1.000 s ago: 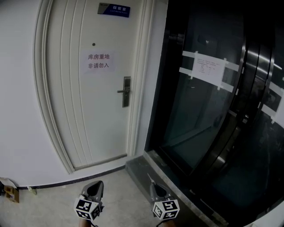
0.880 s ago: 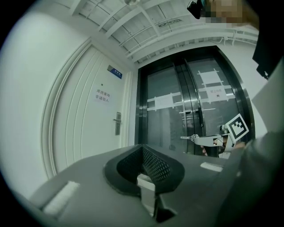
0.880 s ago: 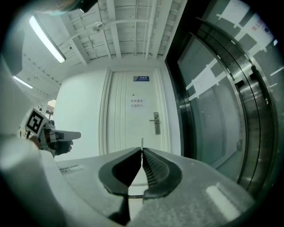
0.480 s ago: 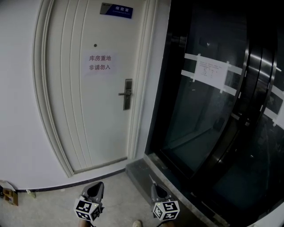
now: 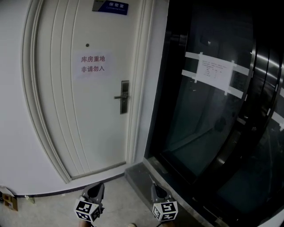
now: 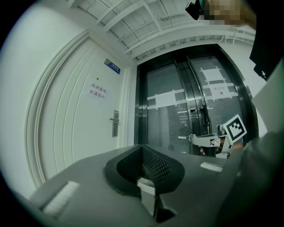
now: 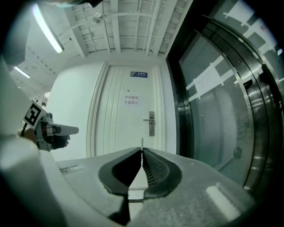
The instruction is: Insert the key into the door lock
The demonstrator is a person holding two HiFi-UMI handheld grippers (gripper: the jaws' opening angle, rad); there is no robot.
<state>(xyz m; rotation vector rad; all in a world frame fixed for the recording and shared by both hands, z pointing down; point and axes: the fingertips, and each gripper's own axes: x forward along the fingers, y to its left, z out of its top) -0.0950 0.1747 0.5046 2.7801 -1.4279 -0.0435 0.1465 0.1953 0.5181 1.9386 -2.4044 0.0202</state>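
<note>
Glass doors [image 5: 199,124]: dark, metal-framed, filling the right half of the head view; they stand just right of the white door's frame.
Door [image 5: 80,115]: white, panelled and closed, set in a white wall on the left.
Threshold [image 5: 142,174]: grey stone strip on the floor at the foot of the glass doors.
Taped sheet [image 5: 215,72]: a paper held on the glass by pale tape strips.
Notice [image 5: 93,64]: a white sheet with two lines of print, on the door above the lock.
Left gripper [image 5: 99,186]: low in the head view, pointing level toward the door; the jaws meet at the tips with nothing between them.
Right gripper [image 5: 153,186]: beside the left one and apart from it, aimed at the door; the jaws are pressed together on the key.
Name plate [image 5: 110,5]: blue, at the top of the door.
Door lock [image 5: 124,96]: an upright metal plate at the door's right edge; the keyhole is too small to make out.
Lever handle [image 5: 118,97]: projects left from the plate.
Key [image 7: 142,142]: a thin blade standing out past the right jaw tips, well apart from the lock.
</note>
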